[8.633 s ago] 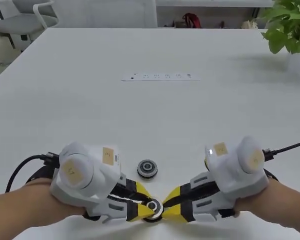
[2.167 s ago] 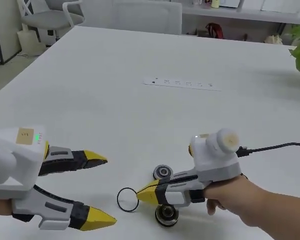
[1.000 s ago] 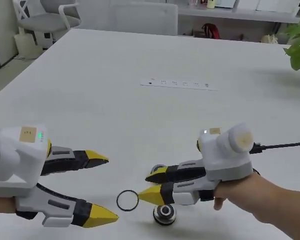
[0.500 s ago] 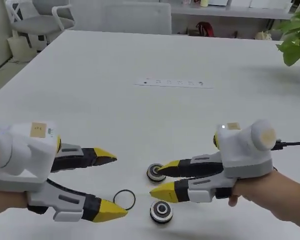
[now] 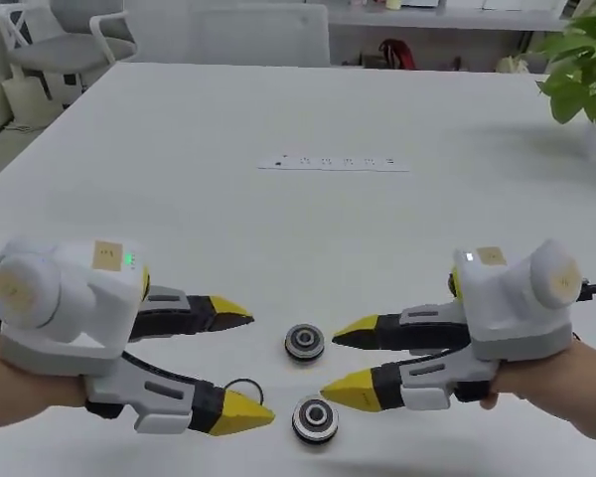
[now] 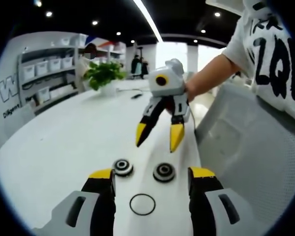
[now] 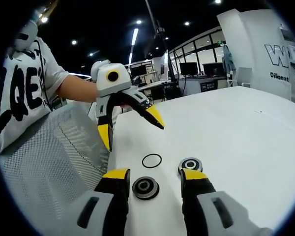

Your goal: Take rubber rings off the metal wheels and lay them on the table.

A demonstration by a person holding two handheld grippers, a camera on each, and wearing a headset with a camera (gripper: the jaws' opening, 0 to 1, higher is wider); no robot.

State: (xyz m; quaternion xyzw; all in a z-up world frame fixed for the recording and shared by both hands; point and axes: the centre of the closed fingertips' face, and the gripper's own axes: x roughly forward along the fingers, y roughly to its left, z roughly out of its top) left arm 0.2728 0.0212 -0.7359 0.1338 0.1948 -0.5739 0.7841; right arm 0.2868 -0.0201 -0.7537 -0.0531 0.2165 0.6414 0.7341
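Two metal wheels on my surface: far wheel, near wheel. One loose rubber ring. One power strip. One leafy plant. Two tongs, mine: left tongs, right tongs.

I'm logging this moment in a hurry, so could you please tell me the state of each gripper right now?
Left gripper: open, holding nothing.
Right gripper: open, holding nothing.
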